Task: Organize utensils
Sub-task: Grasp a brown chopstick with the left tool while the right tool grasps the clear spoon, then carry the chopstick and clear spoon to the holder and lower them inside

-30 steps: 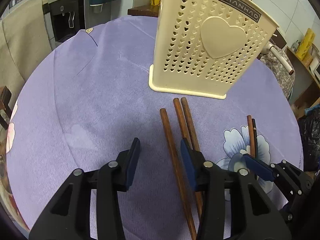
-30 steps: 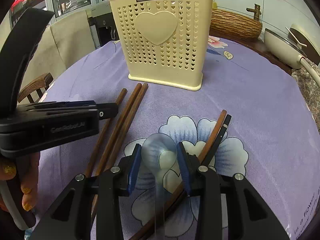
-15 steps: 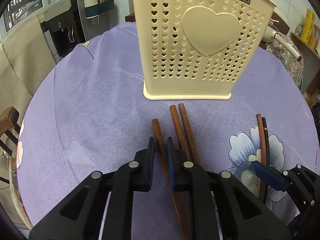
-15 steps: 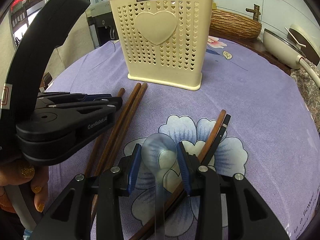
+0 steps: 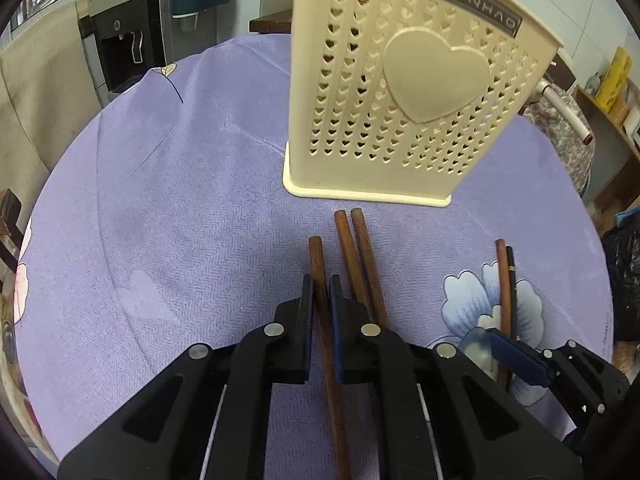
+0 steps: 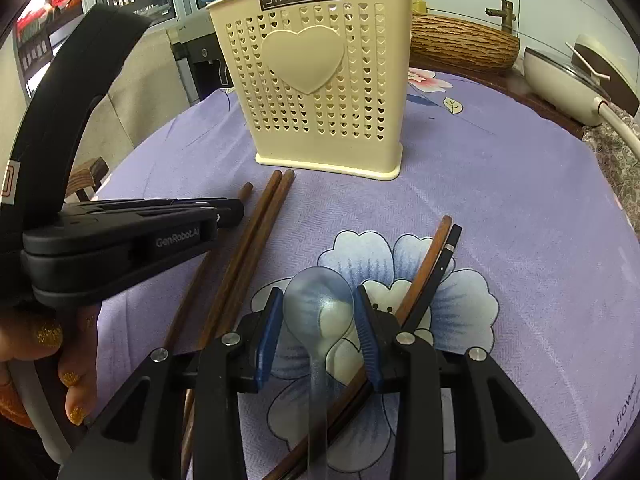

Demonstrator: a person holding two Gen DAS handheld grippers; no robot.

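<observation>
A cream perforated utensil holder [image 5: 400, 100] [image 6: 320, 92] with a heart on its side stands on the purple tablecloth. In front of it lie three brown chopsticks. My left gripper [image 5: 320, 284] [image 6: 228, 214] is shut on the leftmost chopstick [image 5: 316, 256], which still rests on the cloth. The other two chopsticks [image 5: 356, 248] [image 6: 260, 224] lie side by side just to its right. My right gripper [image 6: 316, 312] is shut on the bowl of a clear bluish plastic spoon [image 6: 320, 304]. The spoon lies across a brown chopstick [image 6: 428, 264] and a black chopstick [image 6: 444, 260].
A person's hand [image 6: 60, 352] holds the left gripper. Behind the holder sit a ribbed wooden basket [image 6: 460, 44] and a white pan [image 6: 568, 68]. A water dispenser [image 5: 120, 40] stands beyond the round table's far left edge, and a wooden chair [image 5: 8, 216] stands at the left.
The left gripper shifted right over the leftmost chopstick and its jaws closed onto it. The right gripper kept still on the spoon.
</observation>
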